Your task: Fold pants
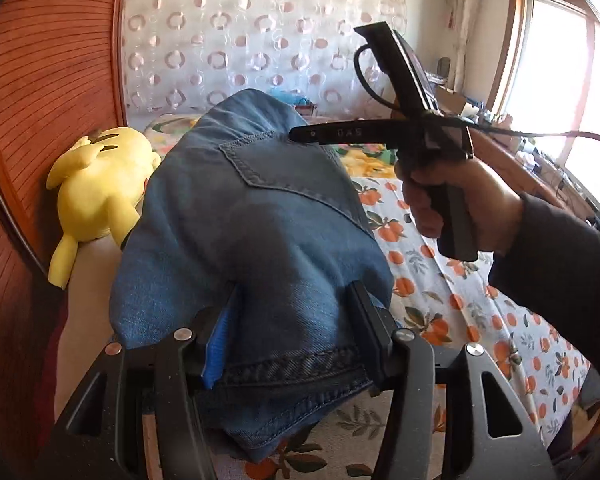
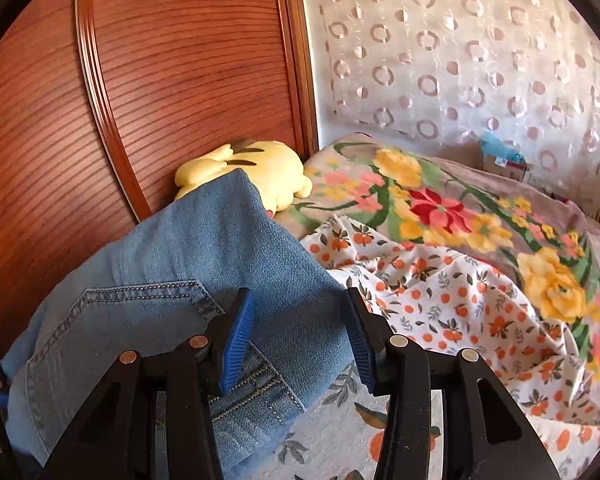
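Observation:
The blue denim pants [image 1: 252, 216] hang bunched between my left gripper's fingers [image 1: 296, 320], which are shut on the fabric near the waistband; a back pocket faces the camera. In the left wrist view my right gripper [image 1: 300, 133] is held in a hand up right, its tip touching the jeans near the pocket. In the right wrist view the jeans [image 2: 172, 292] lie across the lower left, with a pocket showing. My right gripper [image 2: 300, 332] stands open, with denim between its blue pads [image 2: 236, 344], not pinched.
A bed with an orange-print sheet [image 2: 440, 292] and a floral blanket [image 2: 460, 208] lies below. A yellow plush toy [image 1: 100, 188] rests by the wooden headboard [image 2: 180, 80]. A patterned curtain [image 1: 260, 40] hangs behind. A window and cluttered desk [image 1: 540, 140] are at right.

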`<state>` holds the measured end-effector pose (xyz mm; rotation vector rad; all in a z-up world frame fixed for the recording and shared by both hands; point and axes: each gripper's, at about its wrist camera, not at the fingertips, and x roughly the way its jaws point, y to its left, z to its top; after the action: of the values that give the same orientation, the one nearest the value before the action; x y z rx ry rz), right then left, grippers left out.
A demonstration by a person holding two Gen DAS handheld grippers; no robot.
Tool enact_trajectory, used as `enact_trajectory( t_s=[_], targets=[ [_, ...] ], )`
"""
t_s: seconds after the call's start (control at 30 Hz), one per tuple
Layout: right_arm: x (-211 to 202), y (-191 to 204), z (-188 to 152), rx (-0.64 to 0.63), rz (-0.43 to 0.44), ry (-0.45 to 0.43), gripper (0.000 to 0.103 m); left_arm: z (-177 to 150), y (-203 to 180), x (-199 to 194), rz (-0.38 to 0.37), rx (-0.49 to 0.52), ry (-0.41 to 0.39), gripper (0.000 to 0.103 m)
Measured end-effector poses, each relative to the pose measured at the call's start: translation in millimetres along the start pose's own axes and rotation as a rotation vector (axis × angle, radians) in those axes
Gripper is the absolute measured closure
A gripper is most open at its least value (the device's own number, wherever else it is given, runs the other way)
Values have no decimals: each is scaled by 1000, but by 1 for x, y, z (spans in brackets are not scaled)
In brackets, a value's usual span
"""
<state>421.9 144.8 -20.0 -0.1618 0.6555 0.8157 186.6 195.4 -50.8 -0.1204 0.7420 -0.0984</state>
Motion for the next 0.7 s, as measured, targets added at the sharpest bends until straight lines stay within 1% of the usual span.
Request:
enact_trajectory(
  t_s=[0.1,0.17,0.23,0.33,0.4,0.53,0.63,0.7],
  targets=[
    [-9,5,-2,0,-11,-11,56,1,3,-3,1,-23,-2,48],
    [-21,7,-6,25,10,-28,56,2,2,-11,16,-26,-24,48],
    [-30,8,-14,42,36,-30,56,3,0,-24,11,-35,-64,49],
    [-50,9,-27,39,40,-53,56,8,-7,-40,-20,-34,-134,49],
    [-61,9,-39,38,38,-55,56,14,-13,-46,-19,-18,-167,48],
    [-87,9,-63,52,46,-54,56,22,-29,-40,-11,37,-173,49],
    [-112,9,-81,75,32,-57,56,21,-32,-21,-1,43,-126,49],
    [-126,9,-91,86,18,-56,56,16,-30,-11,36,48,-122,49]
  ],
)
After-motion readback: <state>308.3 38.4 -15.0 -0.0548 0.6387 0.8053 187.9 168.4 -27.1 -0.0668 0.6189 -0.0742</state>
